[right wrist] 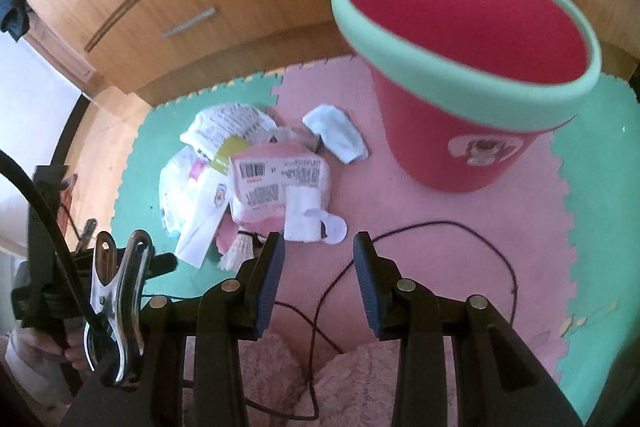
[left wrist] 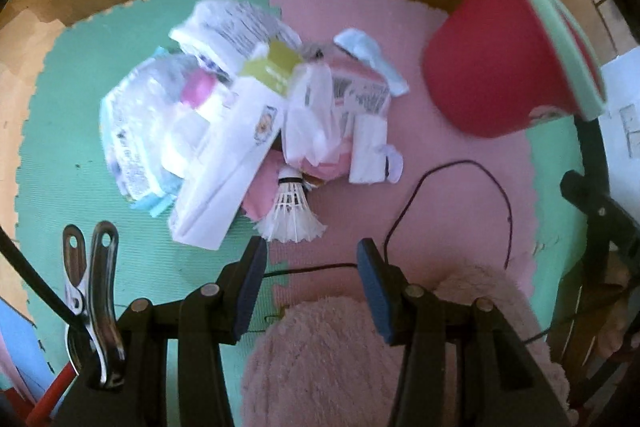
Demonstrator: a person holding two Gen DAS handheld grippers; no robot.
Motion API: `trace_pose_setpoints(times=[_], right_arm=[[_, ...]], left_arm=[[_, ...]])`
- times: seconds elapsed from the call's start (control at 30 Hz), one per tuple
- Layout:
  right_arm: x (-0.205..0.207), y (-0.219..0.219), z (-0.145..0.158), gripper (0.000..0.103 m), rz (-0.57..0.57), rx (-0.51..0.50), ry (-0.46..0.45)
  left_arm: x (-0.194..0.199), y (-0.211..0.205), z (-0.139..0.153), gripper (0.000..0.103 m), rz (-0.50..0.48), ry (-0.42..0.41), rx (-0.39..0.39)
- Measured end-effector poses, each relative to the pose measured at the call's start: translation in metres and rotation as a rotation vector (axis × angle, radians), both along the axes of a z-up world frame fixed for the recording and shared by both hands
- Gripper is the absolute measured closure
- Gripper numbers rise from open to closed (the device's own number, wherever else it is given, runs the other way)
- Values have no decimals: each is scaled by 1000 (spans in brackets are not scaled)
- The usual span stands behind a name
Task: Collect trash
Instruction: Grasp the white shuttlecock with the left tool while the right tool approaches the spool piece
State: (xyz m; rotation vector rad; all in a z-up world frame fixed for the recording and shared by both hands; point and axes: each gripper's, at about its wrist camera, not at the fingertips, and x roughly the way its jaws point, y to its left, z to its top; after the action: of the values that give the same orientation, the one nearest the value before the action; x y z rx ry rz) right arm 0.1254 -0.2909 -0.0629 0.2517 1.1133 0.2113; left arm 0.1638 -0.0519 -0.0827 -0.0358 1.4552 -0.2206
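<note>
- So basically nothing is getting collected yet. The whole trash pile (left wrist: pixel 248 115) is sitting in the upper left-centre of the left wrist view, straddling the seam between the green and pink foam floor mat (left wrist: pixel 80 147) tiles.
- What's lying in the pile: crinkly plastic wrappers, a long white carton (left wrist: pixel 232 155), a pink packet with barcodes (right wrist: pixel 276 183), a pale blue sock-looking thing (right wrist: pixel 336 135) at the far edge, and a shuttlecock (left wrist: pixel 292 215) poking out at the near edge.
- The red bin with the green rim (right wrist: pixel 464 99) is standing upright in the upper right of the right wrist view, near the pile but not touching it. As far as I'm seeing inside, it's looking empty.
- The left claw (left wrist: pixel 312 279) is sitting partly open at the bottom of its frame, nothing between the pads, pointing just short of the shuttlecock.
- The right claw (right wrist: pixel 320 283) is also gaping partway and holding nothing, hovering over pink mat and a thin black cable (right wrist: pixel 440 227) looping there.
- My guess: we're right at the start, every piece is still waiting to go in, and the shuttlecock is looking like the closest first grab.
</note>
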Motion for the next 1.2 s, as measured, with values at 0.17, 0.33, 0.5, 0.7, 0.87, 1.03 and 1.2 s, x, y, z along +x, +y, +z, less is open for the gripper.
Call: trace_pose_setpoints(times=[0.17, 0.33, 0.5, 0.7, 0.87, 1.03, 1.2], right_arm=[[11, 5, -24, 63, 8, 17, 49], [24, 11, -47, 62, 19, 32, 105], [35, 20, -74, 62, 37, 47, 167], [47, 26, -117, 62, 32, 73, 262], [59, 26, -139, 62, 26, 65, 309], [72, 24, -162, 62, 6, 80, 361], [80, 26, -177, 61, 6, 64, 384]], left_arm=[[13, -11, -35, 54, -34, 41, -11], [28, -21, -76, 54, -57, 87, 21], [38, -22, -108, 54, -56, 118, 91], [50, -16, -132, 54, -5, 142, 79], [54, -12, -150, 54, 20, 174, 85], [52, -10, -155, 66, 41, 163, 61], [49, -4, -146, 69, 60, 158, 13]])
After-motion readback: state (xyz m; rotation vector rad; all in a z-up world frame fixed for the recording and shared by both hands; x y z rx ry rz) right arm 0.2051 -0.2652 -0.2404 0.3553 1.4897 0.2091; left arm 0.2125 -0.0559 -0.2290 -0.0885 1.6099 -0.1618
